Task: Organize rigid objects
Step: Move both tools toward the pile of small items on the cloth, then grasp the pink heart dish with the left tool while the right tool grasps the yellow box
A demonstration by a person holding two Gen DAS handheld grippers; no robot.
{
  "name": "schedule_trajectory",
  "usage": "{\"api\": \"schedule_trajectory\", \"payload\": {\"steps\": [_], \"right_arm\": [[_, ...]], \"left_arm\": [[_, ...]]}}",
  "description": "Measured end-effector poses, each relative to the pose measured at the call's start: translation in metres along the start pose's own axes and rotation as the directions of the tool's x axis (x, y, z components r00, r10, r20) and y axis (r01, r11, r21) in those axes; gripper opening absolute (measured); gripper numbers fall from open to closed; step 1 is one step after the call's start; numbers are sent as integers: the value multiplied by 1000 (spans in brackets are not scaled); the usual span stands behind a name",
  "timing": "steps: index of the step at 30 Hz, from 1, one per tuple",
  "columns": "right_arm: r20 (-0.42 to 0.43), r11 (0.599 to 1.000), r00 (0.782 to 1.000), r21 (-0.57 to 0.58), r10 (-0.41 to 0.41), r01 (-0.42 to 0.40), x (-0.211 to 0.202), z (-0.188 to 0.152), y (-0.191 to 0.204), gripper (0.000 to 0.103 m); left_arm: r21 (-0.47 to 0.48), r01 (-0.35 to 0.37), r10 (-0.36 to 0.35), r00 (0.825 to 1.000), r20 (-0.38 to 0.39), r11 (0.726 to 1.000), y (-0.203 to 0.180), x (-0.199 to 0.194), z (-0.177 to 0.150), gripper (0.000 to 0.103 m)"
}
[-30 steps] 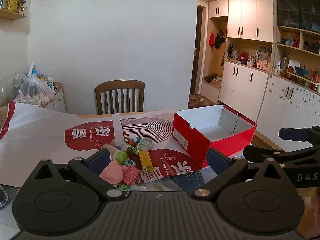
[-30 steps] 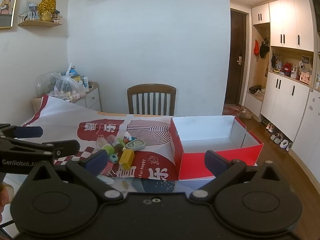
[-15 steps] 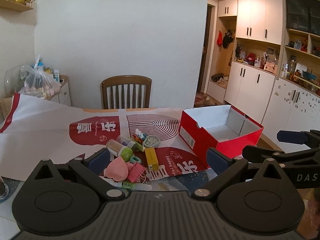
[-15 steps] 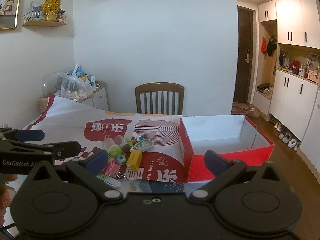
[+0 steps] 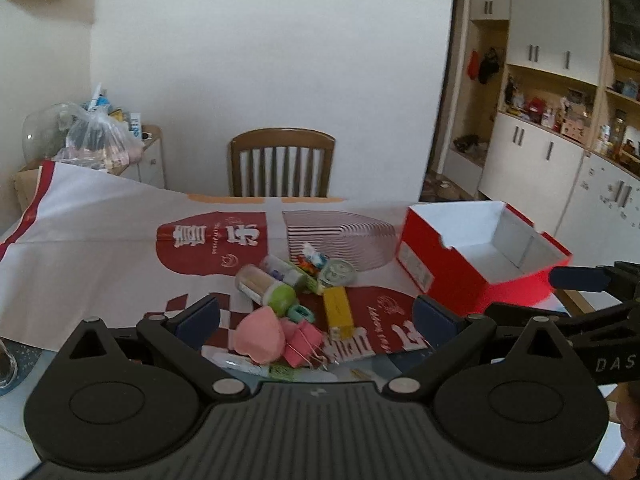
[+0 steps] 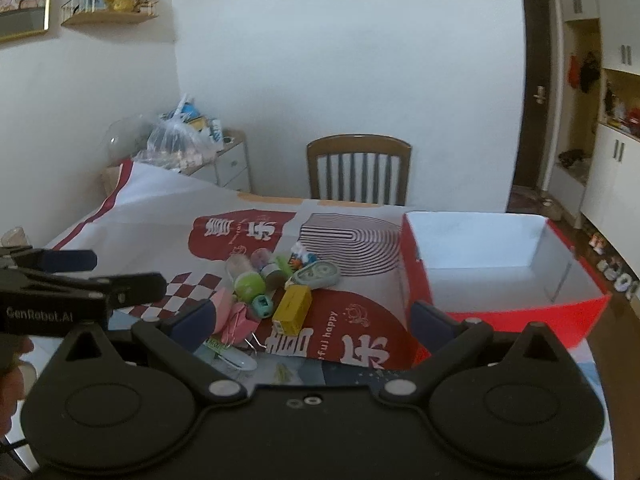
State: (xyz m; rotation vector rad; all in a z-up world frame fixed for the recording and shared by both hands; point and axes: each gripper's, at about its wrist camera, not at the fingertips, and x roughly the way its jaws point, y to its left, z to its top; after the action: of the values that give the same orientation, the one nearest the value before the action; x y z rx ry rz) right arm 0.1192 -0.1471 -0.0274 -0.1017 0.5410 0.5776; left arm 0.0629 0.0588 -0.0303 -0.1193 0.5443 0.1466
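The small rigid objects (image 5: 296, 312) lie heaped on my worktop (image 5: 100, 248), left of the empty red shoebox (image 5: 476, 256). I see both left tongs (image 5: 316, 316) and right tongs (image 6: 310, 316) spread wide, holding nothing.

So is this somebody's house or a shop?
Most likely a home's dining area: a wooden chair at a covered table, white cabinets with cluttered shelves, and an entry door.

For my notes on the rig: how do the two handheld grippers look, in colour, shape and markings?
Both are matte black, each with two round discs, angled link arms with silver pivot pins, and dark blue finger pads. The left gripper carries white "GenRobot.AI" lettering; the right gripper shows "DAS". No cables or sleeves show.
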Motion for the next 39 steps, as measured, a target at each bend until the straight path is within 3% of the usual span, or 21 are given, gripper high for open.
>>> {"api": "schedule_trajectory", "payload": {"steps": [9, 13, 16, 19, 25, 36, 39], "right_arm": [[-25, 997, 999, -73, 23, -24, 48, 11, -8, 103], [-49, 996, 998, -80, 28, -32, 69, 13, -15, 102], [-71, 995, 997, -91, 26, -32, 81, 11, -18, 101], [-88, 994, 996, -105, 24, -34, 95, 11, -19, 100], [-122, 991, 992, -131, 19, -35, 130, 16, -21, 100], [-212, 987, 976, -139, 44, -74, 184, 19, -8, 90], [-233, 987, 971, -143, 44, -79, 196, 19, -3, 86]], "left_arm": [[-53, -95, 91, 994, -65, 994, 32, 57, -11, 103], [-90, -114, 101, 985, -141, 989, 46, 82, -28, 103], [-85, -134, 116, 975, -190, 987, 48, 95, -39, 103], [-63, -157, 144, 973, -181, 986, 47, 103, -39, 103], [-21, -103, 98, 980, -173, 994, 52, 131, -30, 103], [-73, -41, 19, 962, -271, 996, 80, 180, -36, 101], [-89, -19, -7, 958, -287, 996, 82, 187, -37, 95]]}}
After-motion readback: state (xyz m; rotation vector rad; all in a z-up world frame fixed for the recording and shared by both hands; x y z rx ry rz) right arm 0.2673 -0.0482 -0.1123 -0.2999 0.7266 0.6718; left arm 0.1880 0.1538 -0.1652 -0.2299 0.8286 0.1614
